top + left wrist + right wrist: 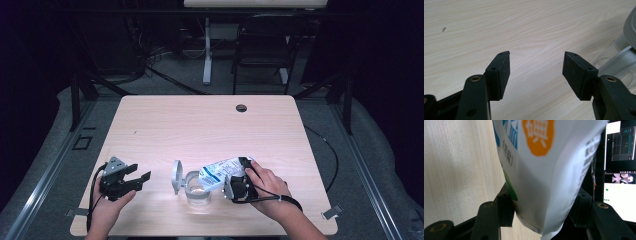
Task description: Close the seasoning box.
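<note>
While the right gripper clamps a soft, light pouch by its bottom seam, tipped over the open jar (glass, probably fragile), the left gripper rests left of the jar, jaws wide and empty.

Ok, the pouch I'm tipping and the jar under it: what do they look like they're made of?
The pouch looks like glossy printed plastic film: it creases softly between the right gripper's jaws and carries blue and orange print. The jar looks like clear glass or hard plastic, since the table shows through it; which one is unclear. Its open lid seems matte grey plastic.
</note>
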